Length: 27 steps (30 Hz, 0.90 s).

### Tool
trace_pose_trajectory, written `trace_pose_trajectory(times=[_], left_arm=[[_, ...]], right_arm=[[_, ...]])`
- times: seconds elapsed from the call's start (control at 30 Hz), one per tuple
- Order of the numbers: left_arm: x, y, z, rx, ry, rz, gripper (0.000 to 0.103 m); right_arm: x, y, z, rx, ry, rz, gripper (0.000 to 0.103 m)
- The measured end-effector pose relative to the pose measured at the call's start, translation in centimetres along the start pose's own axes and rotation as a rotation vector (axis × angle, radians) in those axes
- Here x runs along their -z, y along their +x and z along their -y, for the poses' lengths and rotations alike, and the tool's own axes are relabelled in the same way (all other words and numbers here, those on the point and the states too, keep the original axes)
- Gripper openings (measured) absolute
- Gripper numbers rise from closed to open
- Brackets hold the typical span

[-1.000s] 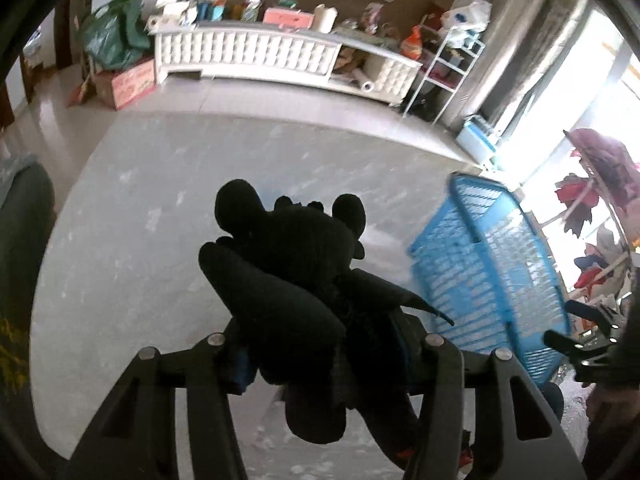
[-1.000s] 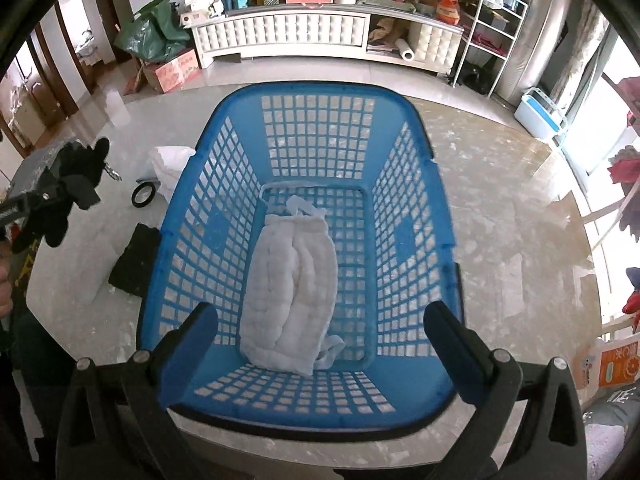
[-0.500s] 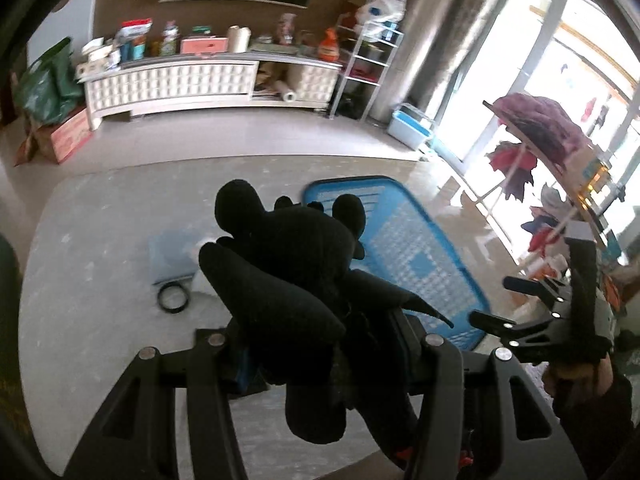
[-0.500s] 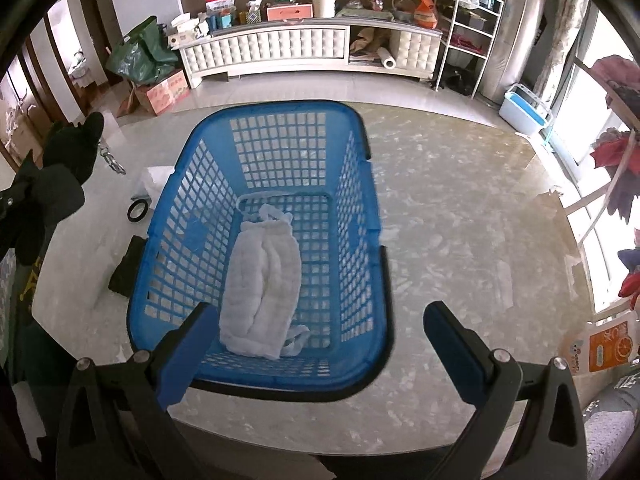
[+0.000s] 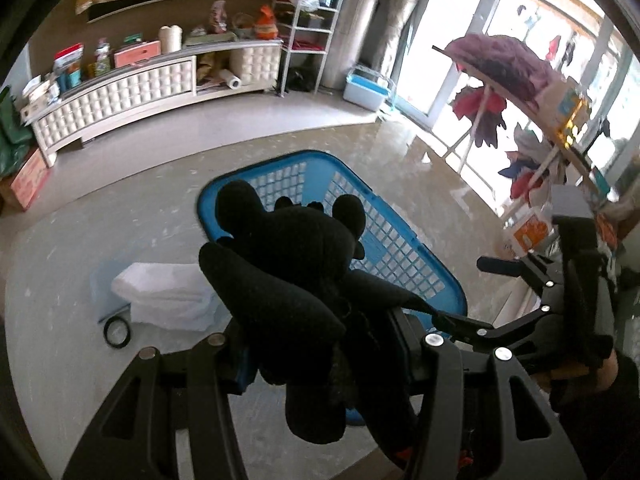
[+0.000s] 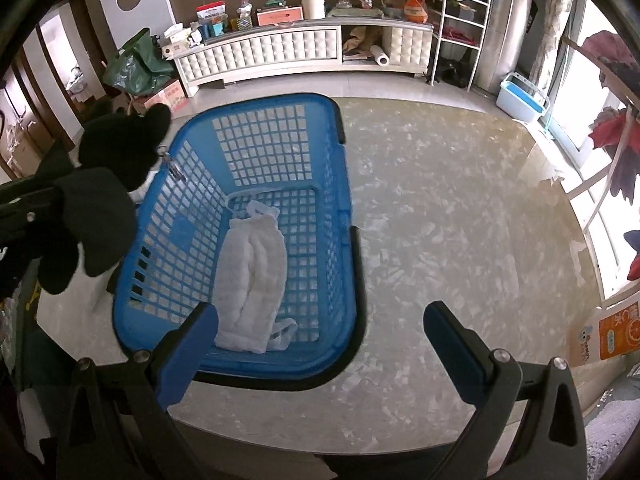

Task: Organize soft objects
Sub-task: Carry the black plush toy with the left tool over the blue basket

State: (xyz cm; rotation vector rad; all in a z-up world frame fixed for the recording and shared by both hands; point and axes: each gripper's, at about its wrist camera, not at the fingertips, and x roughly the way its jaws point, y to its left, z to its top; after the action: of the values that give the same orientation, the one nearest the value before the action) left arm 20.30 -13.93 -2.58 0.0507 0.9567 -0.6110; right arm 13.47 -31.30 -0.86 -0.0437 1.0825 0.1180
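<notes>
Plush toy point(image 5: 296, 264), all black, sits clamped in the left gripper point(image 5: 320, 356), jaws closed on its body, head and round ears poking up past the fingers. It hangs in the air at the left rim of the blue basket point(image 6: 340, 184), and from the right wrist view you see a small metal clip dangling off it right over that rim. Right gripper point(image 6: 320, 336) is empty, jaws spread wide, blue pads showing, hovering over the basket's near right corner. Down inside the basket lies a white padded garment point(image 6: 252, 280), stretched lengthwise along the floor of it. Outside on the marble floor point(image 6: 460, 220), just left of the basket, there's a white bag point(image 5: 168, 296) and a black ring point(image 5: 117, 331) beside it. Writing? An orange carton point(image 6: 616, 336) at the right edge carries print, but I can't read it from here. Boxes on the long white cabinet point(image 6: 280, 52) are too small to make out.
</notes>
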Motion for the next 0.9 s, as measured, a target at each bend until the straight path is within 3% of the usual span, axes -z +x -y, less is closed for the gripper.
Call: trace_pose_trajectory(times=[0.3,0.5,0.9], left_arm=[[-1.5,5.9,1.7,0.022,0.131,-0.081,0.050],[-2.2,9.2,2.2,-0.003,0.232,-0.135,0.050],[-1.1,12.3,3.1,-0.034,0.403,-0.213,0.050]], right_arm=[[0.2,1.3,2.5,-0.001,0.064,-0.022,0.103],[0.0,2.2,2.6,-0.012,0.054,-0.041,0.103],[0.4,3.7,2.9,-0.038,0.080,-0.082,0.103]])
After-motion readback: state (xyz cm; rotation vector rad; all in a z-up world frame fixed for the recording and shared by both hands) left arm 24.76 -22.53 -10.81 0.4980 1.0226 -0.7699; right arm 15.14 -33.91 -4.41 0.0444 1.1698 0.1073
